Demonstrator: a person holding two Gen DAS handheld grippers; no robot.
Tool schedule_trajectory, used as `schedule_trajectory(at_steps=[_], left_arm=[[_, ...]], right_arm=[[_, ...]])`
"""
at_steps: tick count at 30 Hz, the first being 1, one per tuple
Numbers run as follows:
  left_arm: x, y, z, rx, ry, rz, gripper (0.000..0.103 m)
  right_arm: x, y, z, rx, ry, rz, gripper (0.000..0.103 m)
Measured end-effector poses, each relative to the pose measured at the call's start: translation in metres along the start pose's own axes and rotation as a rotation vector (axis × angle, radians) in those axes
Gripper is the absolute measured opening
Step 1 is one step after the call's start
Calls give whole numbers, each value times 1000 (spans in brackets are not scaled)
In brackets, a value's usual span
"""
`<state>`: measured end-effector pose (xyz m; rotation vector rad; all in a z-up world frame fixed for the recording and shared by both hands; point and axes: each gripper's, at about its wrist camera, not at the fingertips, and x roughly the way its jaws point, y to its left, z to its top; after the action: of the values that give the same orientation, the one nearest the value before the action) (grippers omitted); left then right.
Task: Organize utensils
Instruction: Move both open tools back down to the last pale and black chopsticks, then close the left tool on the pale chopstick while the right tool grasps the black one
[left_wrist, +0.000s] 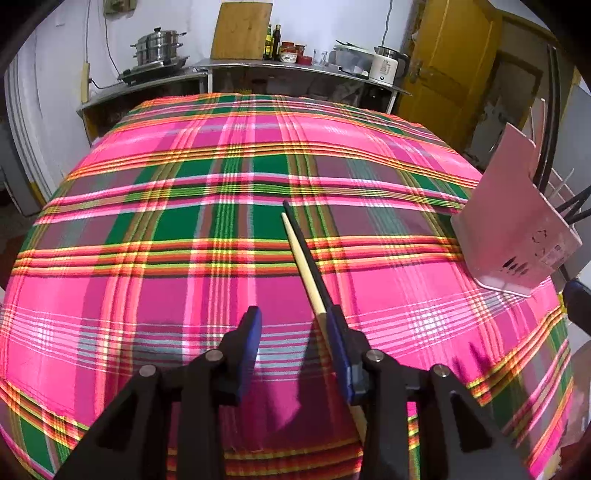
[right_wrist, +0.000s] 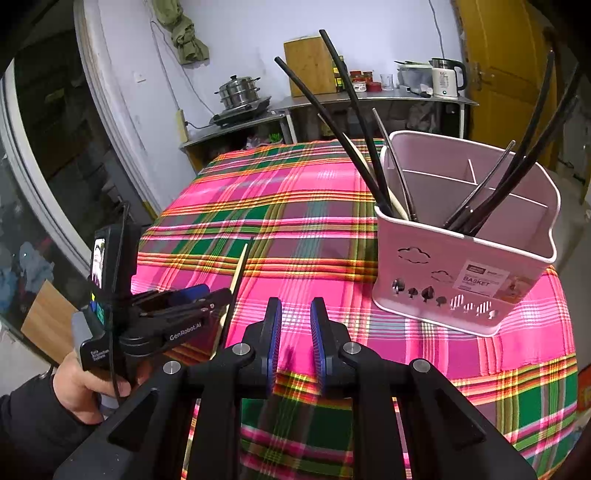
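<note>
A cream chopstick (left_wrist: 303, 258) and a black chopstick (left_wrist: 301, 232) lie side by side on the pink plaid tablecloth (left_wrist: 184, 295), pointing away from me. My left gripper (left_wrist: 294, 328) is open around their near ends. They rest against its right finger and stay clear of the left pad. From the right wrist view, the left gripper (right_wrist: 218, 295) is low at the table's left, the cream chopstick (right_wrist: 238, 269) jutting past it. My right gripper (right_wrist: 295, 314) is open by a narrow gap and empty. The pink utensil basket (right_wrist: 461, 266) to its right holds several black chopsticks and metal utensils.
The basket (left_wrist: 517, 229) stands near the table's right edge. A person's hand (right_wrist: 81, 387) holds the left gripper. Behind the table a counter (left_wrist: 295, 70) carries a steamer pot (left_wrist: 159, 48), cutting board, bottles and a kettle (right_wrist: 445, 77). A yellow door (left_wrist: 450, 62) stands at the right.
</note>
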<state>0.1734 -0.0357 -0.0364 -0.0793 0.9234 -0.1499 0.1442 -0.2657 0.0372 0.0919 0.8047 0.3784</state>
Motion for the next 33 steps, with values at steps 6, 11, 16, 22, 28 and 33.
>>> schedule_trajectory(at_steps=[6, 11, 16, 22, 28, 33], left_arm=[[0, -3, -2, 1, 5, 7, 41], [6, -15, 1, 73, -5, 73, 41], [0, -3, 1, 38, 2, 79, 21], [-10, 29, -6, -28, 19, 69, 13], [-14, 51, -7, -73, 21, 68, 13], [-3, 50, 11, -40, 27, 40, 15]], right_arm=[[3, 1, -1, 2, 6, 5, 16], [2, 1, 0, -4, 6, 6, 16], [5, 4, 0, -6, 12, 13, 16], [20, 13, 0, -19, 34, 44, 16], [45, 27, 2, -43, 68, 77, 16], [72, 35, 5, -43, 113, 92, 16]])
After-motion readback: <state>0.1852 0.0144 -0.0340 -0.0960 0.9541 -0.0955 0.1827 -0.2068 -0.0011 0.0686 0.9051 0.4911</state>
